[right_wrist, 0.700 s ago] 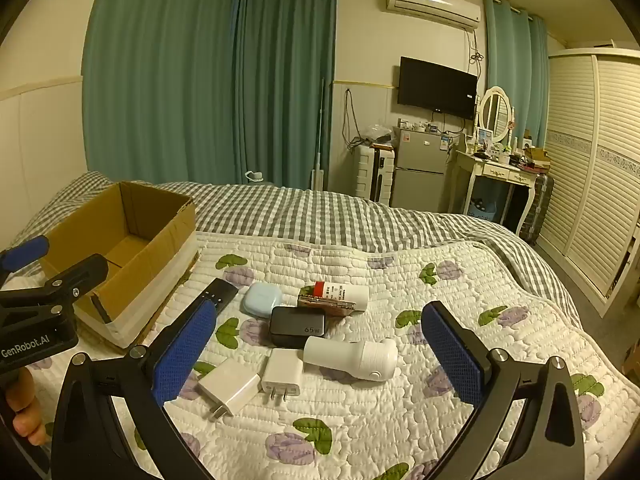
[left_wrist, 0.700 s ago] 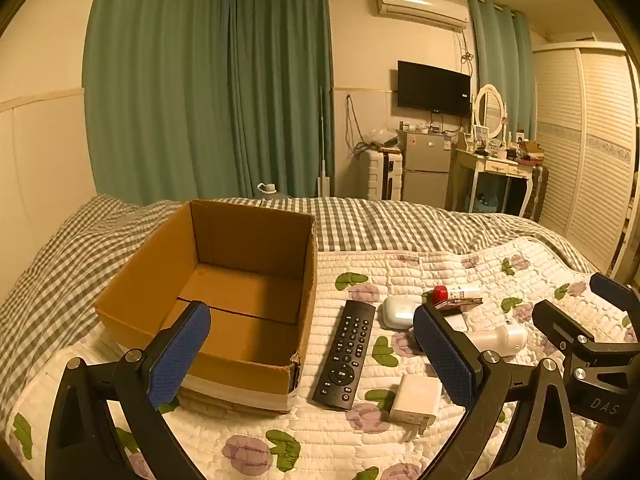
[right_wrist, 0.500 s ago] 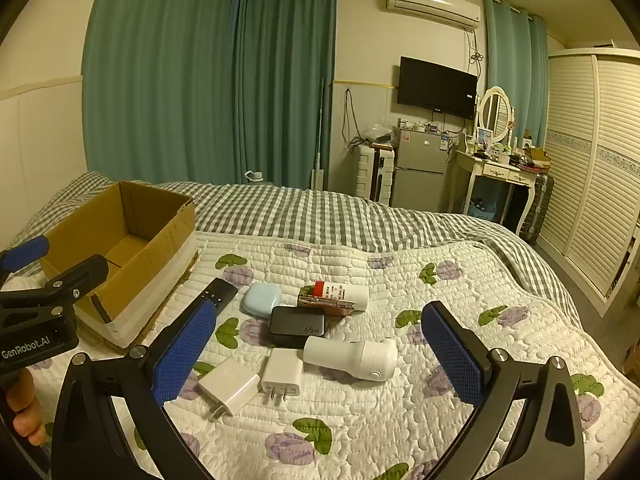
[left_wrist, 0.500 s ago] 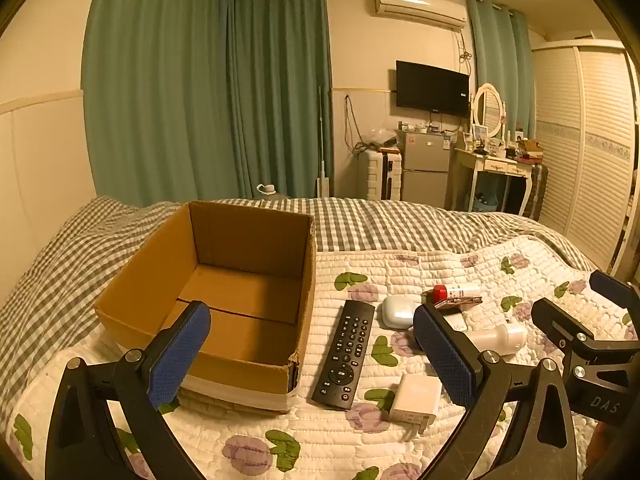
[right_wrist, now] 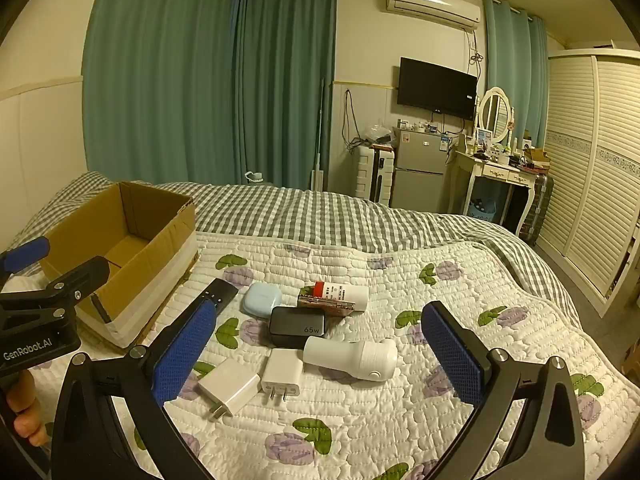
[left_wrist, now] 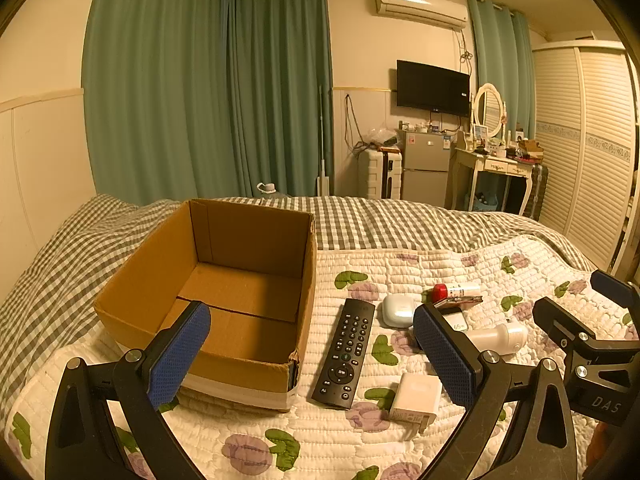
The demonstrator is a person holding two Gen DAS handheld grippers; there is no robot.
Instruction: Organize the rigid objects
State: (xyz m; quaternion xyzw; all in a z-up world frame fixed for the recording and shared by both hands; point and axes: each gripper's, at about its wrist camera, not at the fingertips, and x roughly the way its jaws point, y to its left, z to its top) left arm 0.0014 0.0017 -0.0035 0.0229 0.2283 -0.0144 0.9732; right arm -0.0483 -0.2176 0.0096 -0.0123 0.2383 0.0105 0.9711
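Note:
An empty cardboard box (left_wrist: pixel 240 280) (right_wrist: pixel 120 248) sits open on the left of the quilted bed. To its right lie a black remote (left_wrist: pixel 346 354), a pale blue earbud case (right_wrist: pixel 261 299), a red-capped white tube (right_wrist: pixel 344 294), a black charger brick (right_wrist: pixel 298 326), a white handheld device (right_wrist: pixel 352 358) and two white plug adapters (right_wrist: pixel 228 386) (right_wrist: pixel 282 374). My left gripper (left_wrist: pixel 312 354) hovers open in front of the box and remote. My right gripper (right_wrist: pixel 316 356) hovers open above the adapters and the white device. Neither holds anything.
The floral quilt (right_wrist: pixel 440 300) covers a checked bedspread (right_wrist: pixel 320 216). Green curtains (left_wrist: pixel 208 92), a small fridge (right_wrist: pixel 418 168), a dressing table (right_wrist: pixel 500 172) and a louvred wardrobe (right_wrist: pixel 592 160) stand beyond the bed. A hand (right_wrist: pixel 24 416) holds the left gripper's handle.

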